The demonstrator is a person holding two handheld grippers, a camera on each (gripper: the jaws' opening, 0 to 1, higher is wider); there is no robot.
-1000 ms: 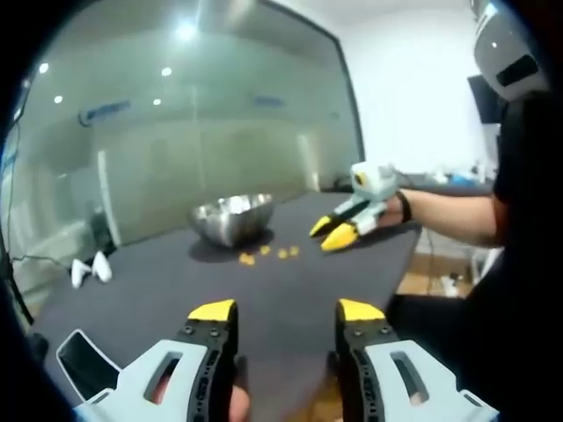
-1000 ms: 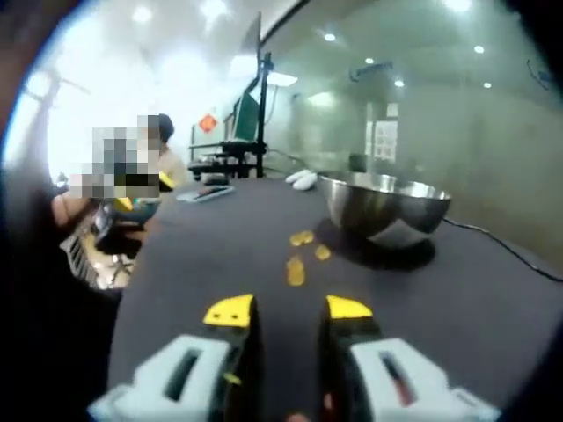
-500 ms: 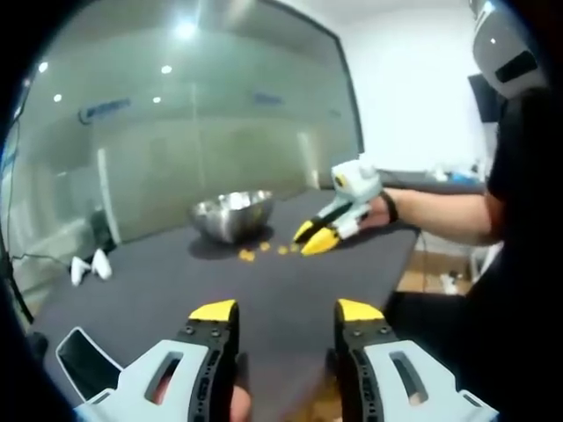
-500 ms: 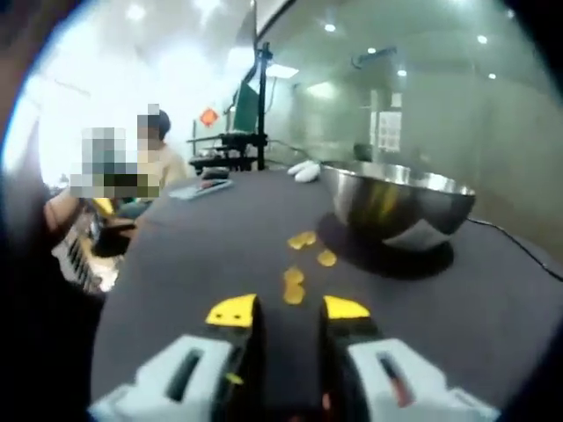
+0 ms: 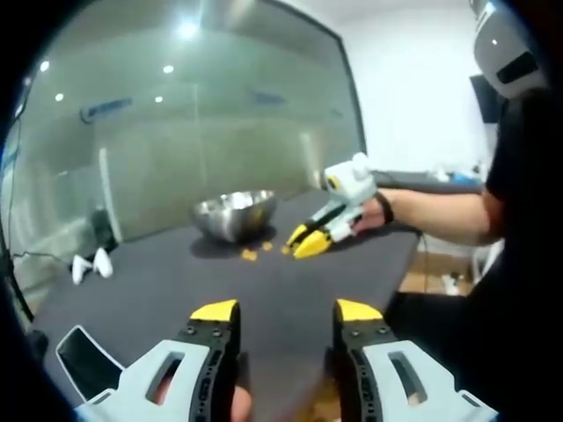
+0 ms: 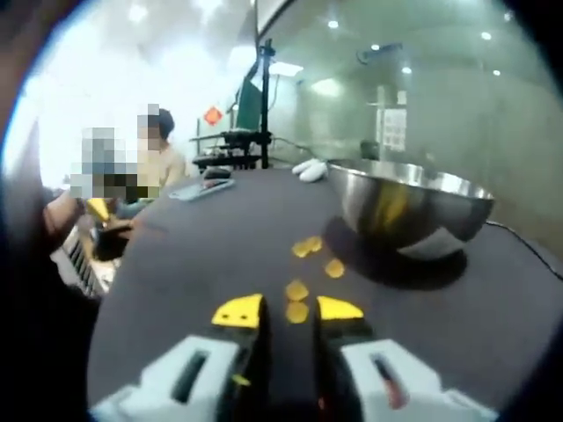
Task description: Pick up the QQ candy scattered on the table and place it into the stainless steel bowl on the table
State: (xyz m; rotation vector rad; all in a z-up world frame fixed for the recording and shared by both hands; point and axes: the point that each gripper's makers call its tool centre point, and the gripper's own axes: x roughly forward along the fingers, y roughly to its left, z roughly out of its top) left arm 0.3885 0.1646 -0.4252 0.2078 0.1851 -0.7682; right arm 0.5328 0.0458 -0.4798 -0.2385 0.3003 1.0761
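Several small orange QQ candies [image 6: 297, 290] lie on the dark table [image 6: 202, 255], in front of the stainless steel bowl [image 6: 409, 207]. In the right gripper view my right gripper [image 6: 290, 309] is open, its yellow tips on either side of the nearest candy [image 6: 297, 311]. In the left gripper view the right gripper [image 5: 304, 241] points down at the candies [image 5: 249, 255] beside the bowl [image 5: 234, 214]. My left gripper [image 5: 286, 310] stays open near the table's front edge, nothing between its jaws.
A white object [image 5: 91, 265] lies at the far left of the table and a phone-like slab [image 5: 84, 362] near the left corner. A person sits beyond the table [image 6: 149, 167], with a stand [image 6: 262, 105] behind. Glass wall behind the bowl.
My right gripper has moved forward and down toward the candies, which now sit between its tips. The left gripper has held still.
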